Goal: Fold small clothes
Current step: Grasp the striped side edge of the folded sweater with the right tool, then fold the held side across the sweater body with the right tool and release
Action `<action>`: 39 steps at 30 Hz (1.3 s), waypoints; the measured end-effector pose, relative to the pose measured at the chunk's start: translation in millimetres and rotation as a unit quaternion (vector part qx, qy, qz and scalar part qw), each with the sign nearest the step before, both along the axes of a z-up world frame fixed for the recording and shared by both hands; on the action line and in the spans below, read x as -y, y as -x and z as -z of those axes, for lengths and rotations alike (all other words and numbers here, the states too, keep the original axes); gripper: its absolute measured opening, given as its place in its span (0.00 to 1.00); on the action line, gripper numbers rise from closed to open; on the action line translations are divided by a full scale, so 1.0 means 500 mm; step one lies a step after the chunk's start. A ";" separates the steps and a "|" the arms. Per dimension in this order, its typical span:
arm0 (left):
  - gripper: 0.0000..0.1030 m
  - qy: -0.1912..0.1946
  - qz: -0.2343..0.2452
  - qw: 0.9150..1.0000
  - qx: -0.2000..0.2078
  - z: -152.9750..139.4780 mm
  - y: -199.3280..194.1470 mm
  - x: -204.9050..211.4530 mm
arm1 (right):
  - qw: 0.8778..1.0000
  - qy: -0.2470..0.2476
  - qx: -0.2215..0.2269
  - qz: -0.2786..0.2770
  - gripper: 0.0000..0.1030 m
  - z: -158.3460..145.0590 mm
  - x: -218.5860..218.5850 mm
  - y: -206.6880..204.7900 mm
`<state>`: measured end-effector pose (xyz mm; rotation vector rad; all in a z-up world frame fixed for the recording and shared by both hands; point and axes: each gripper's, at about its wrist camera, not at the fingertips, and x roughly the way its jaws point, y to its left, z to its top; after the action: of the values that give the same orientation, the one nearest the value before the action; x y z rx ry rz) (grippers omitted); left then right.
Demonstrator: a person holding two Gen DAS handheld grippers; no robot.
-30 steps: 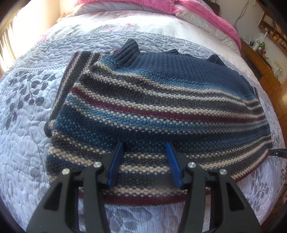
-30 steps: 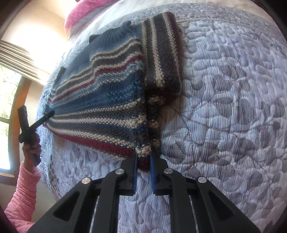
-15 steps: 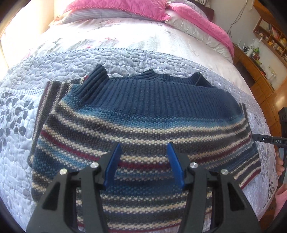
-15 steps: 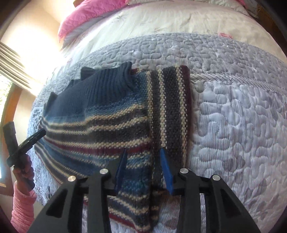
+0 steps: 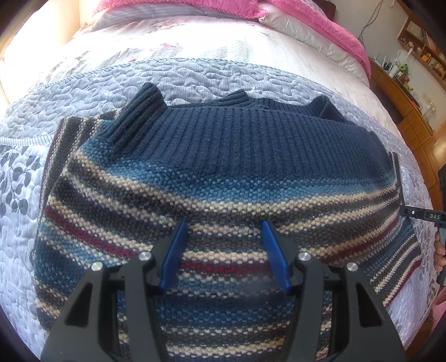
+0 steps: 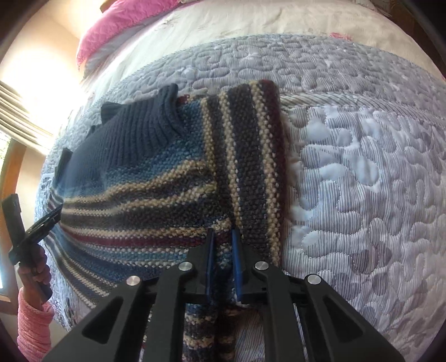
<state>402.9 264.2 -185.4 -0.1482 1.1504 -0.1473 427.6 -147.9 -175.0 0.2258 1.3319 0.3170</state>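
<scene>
Striped sweater lying on the bed, right tool pinching its edge

Knitted sweater (image 5: pixel 223 178) with blue, cream, grey and red stripes and a dark blue ribbed collar is lying spread across the grey quilt (image 6: pixel 362 172) on the bed (image 5: pixel 195 50). One striped sleeve (image 6: pixel 251 156) is lying folded over the body along the side nearest the right tool.

Left tool (image 5: pixel 224 242) is hovering over the lower stripes with its blue fingers (image 5: pixel 174 253) standing wide apart and nothing between them. Whether the tips are touching the knit is not clear.

Right tool (image 6: pixel 223 250) is sitting at the edge of the sweater where the sleeve meets the body, its fingers drawn nearly together with a strip of the knit running between them, so it is gripping the fabric there.

In the right wrist view, a hand (image 6: pixel 34 271) in a pink sleeve (image 6: pixel 33 328) is holding the left tool's handle at the far side of the sweater. Pink pillows (image 5: pixel 292 11) are lying at the head of the bed, and a wooden shelf (image 5: pixel 404 80) is standing beside it.
</scene>
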 end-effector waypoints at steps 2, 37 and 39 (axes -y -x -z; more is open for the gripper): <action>0.55 -0.001 -0.002 1.000 0.000 0.000 -0.002 0.001 | 1.000 0.000 0.004 -0.001 0.17 -0.014 -0.003 0.003; 0.62 0.023 0.003 1.000 0.000 -0.003 0.029 0.008 | 0.998 -0.049 -0.045 0.021 0.36 0.016 0.015 0.049; 0.62 0.025 0.004 1.000 -0.001 -0.001 0.028 0.008 | 0.998 -0.045 -0.045 0.020 0.36 0.019 0.011 0.048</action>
<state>389.0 260.5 -185.1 -0.1880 1.1493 -0.1842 403.4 -153.6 -184.7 0.3446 1.4011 0.3366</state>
